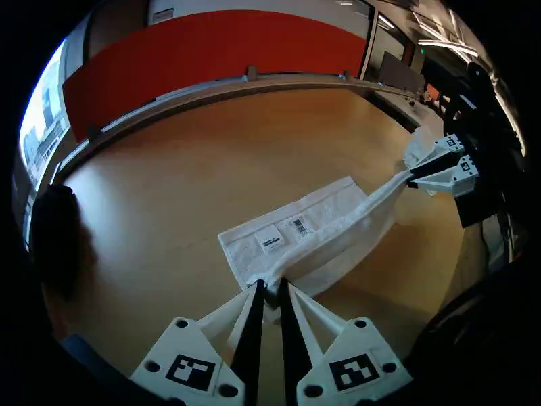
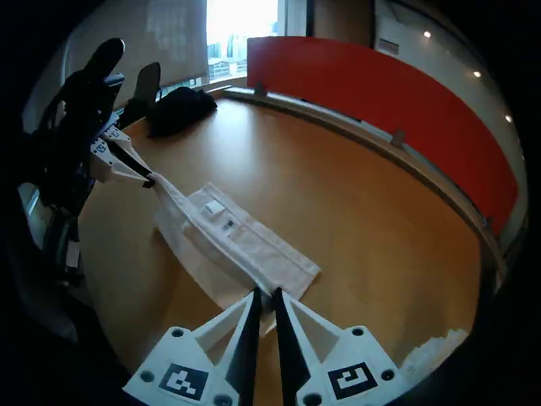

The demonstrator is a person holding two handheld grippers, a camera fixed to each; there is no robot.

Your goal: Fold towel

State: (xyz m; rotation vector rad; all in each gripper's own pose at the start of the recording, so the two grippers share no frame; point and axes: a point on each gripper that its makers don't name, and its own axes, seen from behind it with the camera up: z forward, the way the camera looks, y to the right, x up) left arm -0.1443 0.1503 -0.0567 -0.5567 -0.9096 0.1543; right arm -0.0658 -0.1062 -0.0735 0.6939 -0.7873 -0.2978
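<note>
Left gripper (image 1: 272,287) and right gripper (image 2: 266,294) pinch towel (image 1: 301,229); black bag (image 2: 179,108) lies beyond.

The two views face each other closely across the shared towel (image 1: 308,218).

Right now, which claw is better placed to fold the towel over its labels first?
Left, probably. The left claw is shut on the towel edge right beside the labels; the right claw pinches the far end, away from them.

White towel (image 1: 318,216) lies half-flat, its near long edge lifted taut.
</note>
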